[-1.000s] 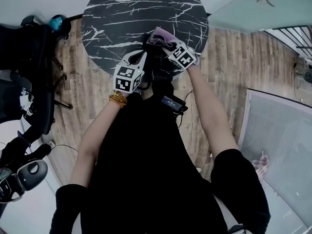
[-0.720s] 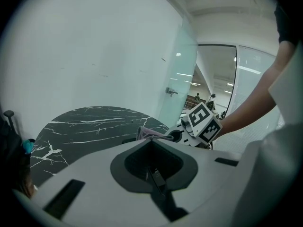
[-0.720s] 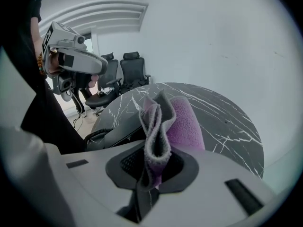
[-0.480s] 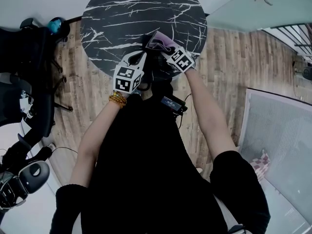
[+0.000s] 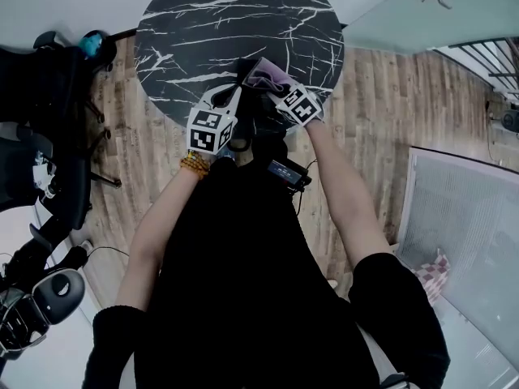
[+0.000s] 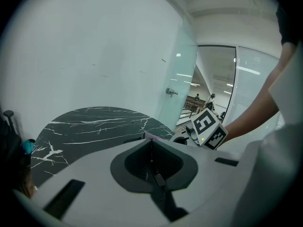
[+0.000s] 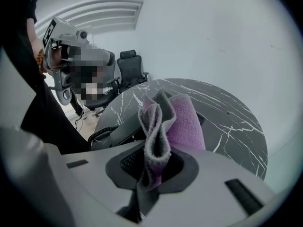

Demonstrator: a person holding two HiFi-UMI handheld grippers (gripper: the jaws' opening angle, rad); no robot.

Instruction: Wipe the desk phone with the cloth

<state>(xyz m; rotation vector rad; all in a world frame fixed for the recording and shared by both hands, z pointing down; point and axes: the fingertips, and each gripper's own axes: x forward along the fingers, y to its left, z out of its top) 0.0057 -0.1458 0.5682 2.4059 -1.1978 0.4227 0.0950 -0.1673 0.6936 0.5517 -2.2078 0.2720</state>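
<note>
A purple and grey cloth (image 7: pixel 166 123) stands up folded from my right gripper (image 7: pixel 154 168), which is shut on it. Just beneath the cloth lies the black desk phone (image 7: pixel 124 127) with its coiled cord (image 7: pixel 101 134), near the table's edge. From the head view the cloth (image 5: pixel 264 74) shows beyond the right gripper (image 5: pixel 274 83), over the dark phone (image 5: pixel 258 112). My left gripper (image 5: pixel 230 96) hovers just left of the phone. In its own view the left gripper (image 6: pixel 152 161) has its jaws together with nothing between them.
The phone rests on a round black marble table (image 5: pixel 203 23). Black office chairs (image 5: pixel 49 87) stand on the wood floor at the left. A glass wall (image 6: pixel 177 89) rises behind the table. The person's dark torso fills the lower head view.
The right gripper with the cloth has shifted slightly left and nearer, over the phone. The left gripper has barely moved.
</note>
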